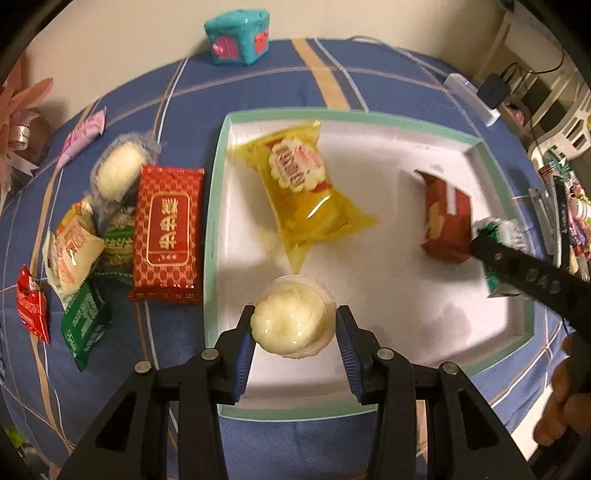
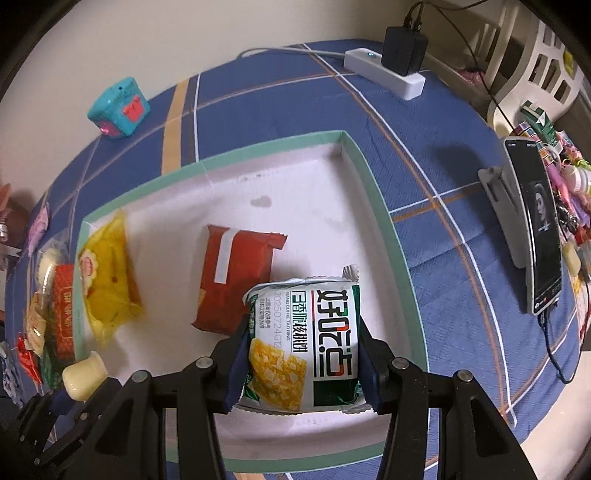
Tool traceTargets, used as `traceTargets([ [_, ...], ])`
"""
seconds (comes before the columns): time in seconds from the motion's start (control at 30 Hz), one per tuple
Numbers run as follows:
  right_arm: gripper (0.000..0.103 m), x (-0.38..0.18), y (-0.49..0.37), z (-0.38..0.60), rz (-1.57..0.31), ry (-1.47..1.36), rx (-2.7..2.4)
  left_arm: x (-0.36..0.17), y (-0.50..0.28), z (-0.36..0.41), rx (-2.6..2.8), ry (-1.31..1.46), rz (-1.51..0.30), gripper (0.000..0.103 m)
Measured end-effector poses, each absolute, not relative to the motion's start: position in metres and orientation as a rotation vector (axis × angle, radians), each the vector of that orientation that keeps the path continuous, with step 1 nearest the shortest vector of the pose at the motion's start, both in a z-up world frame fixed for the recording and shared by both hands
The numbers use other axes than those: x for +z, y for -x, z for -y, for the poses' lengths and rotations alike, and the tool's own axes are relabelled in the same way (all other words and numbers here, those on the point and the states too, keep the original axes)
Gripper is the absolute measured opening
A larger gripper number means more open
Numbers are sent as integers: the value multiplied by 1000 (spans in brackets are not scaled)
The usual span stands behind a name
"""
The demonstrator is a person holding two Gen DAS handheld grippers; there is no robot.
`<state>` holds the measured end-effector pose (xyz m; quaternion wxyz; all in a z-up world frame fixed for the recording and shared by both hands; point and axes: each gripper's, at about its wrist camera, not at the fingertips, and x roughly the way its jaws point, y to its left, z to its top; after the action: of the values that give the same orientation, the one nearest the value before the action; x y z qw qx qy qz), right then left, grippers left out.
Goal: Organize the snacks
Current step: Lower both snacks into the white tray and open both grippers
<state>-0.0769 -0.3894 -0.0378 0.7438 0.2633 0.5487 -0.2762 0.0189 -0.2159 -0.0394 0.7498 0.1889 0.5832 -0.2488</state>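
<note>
A white tray with a green rim (image 1: 218, 192) (image 2: 373, 192) lies on the blue checked cloth. In it are a yellow snack bag (image 1: 306, 184) (image 2: 109, 273) and a red snack pack (image 1: 445, 218) (image 2: 236, 280). My left gripper (image 1: 293, 325) is shut on a round cream pastry in a clear wrapper (image 1: 291, 323) over the tray's near edge; the pastry shows in the right wrist view (image 2: 83, 374). My right gripper (image 2: 303, 354) is shut on a green and white snack pack (image 2: 306, 343) over the tray's right part; this pack shows in the left wrist view (image 1: 498, 236).
Left of the tray lie a large red pack (image 1: 168, 232), a wrapped white pastry (image 1: 120, 170), and green (image 1: 85, 325), orange-white (image 1: 74, 251), small red (image 1: 33, 306) and purple (image 1: 83, 134) packs. A teal box (image 1: 238, 33), a power strip (image 2: 384, 72) and a phone on a stand (image 2: 543, 229) stand around.
</note>
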Motion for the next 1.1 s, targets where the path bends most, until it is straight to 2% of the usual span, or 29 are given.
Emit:
traceTargets([
  [0.23,53,-38,79,388,-1212,-566,-612,-59,-24,211,-506,-424,-1335,44],
  [0.53,55,-44,73,389,-1242,-554,-629,-59,-22,212,-501,-442,-1320,45],
  [0.77,77,-48,70,391,-1253,-539,-637,-60,-24,211,-500,-444,-1320,45],
  [1.0,90,-51,68,387,-1261,-528,-617,-60,-25,215,-522,-454,-1323,55],
  [1.1,99,-54,64,385,-1263,-524,-606,-59,-22,221,-528,-456,-1326,58],
])
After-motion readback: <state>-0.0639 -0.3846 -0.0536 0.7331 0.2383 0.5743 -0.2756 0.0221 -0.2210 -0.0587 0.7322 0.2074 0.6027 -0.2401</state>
